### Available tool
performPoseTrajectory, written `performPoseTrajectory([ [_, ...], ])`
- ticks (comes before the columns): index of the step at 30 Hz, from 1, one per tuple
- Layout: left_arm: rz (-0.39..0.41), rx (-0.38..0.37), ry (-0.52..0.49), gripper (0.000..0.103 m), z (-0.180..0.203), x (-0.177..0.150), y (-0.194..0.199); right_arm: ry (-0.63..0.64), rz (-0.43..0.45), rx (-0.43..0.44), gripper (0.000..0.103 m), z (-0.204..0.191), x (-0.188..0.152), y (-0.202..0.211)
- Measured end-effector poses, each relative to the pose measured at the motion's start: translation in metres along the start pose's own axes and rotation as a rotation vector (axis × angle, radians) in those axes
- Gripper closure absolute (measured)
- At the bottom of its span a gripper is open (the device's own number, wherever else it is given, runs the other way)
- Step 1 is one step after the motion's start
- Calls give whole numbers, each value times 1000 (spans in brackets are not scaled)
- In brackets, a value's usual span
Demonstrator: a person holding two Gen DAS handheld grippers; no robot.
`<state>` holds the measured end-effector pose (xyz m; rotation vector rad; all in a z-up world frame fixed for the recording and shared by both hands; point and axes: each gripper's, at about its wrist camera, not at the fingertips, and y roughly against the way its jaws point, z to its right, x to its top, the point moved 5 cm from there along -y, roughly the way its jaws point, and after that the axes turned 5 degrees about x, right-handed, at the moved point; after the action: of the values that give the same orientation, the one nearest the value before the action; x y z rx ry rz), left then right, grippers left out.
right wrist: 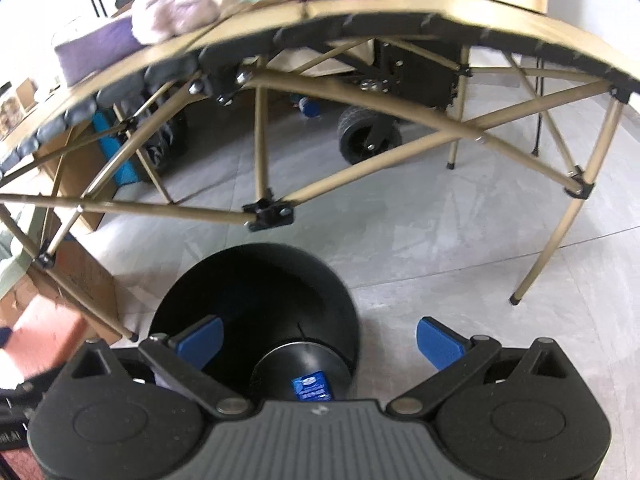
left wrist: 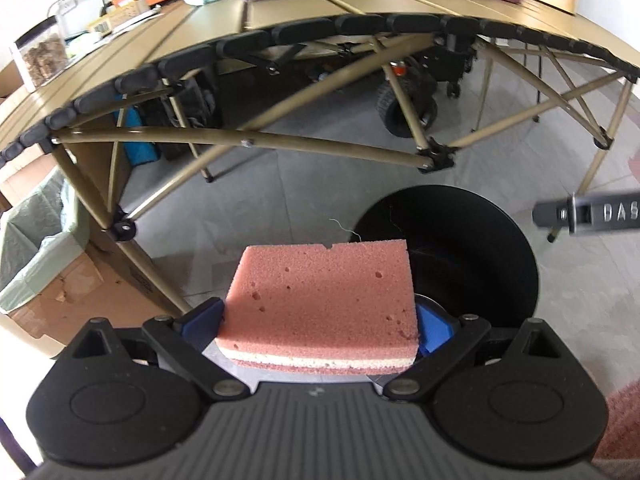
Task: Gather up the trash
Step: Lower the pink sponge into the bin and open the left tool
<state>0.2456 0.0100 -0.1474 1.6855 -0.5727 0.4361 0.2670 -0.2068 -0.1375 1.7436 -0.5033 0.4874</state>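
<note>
The left gripper (left wrist: 320, 326) pinches a pink sponge (left wrist: 320, 300) between its blue fingers, held above the floor beside the black bin (left wrist: 480, 256). The right gripper (right wrist: 320, 340) is spread wide and empty, over the bin's (right wrist: 256, 296) right edge.

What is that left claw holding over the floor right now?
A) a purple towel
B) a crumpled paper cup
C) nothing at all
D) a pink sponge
D: in the left wrist view, the left claw has its blue fingers pressed against both sides of a pink sponge, held near the black trash bin on the floor.
</note>
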Motion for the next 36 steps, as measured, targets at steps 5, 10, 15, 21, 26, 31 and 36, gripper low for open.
performPoseTrajectory([
  [5, -7, -31, -33, 4, 21, 1, 2, -24, 36, 5, 0, 10, 9, 18],
  [10, -15, -55, -70, 4, 45, 4, 0, -41, 70, 1, 0, 19, 16, 30],
  [15, -36, -81, -87, 4, 67, 8, -6, -72, 74, -21, 0, 30, 20, 32],
  [21, -68, -105, -72, 4, 89, 17, -18, -108, 103, -38, 0, 45, 27, 39],
  [26, -109, -121, -40, 4, 106, 25, -33, -150, 123, -75, 0, 59, 30, 42],
  [31, -187, -119, 23, 4, 113, 28, -51, -183, 136, -109, 0, 71, 31, 41],
  [36, -231, -103, 87, 4, 120, 32, -64, -202, 140, -136, 0, 76, 29, 39],
])
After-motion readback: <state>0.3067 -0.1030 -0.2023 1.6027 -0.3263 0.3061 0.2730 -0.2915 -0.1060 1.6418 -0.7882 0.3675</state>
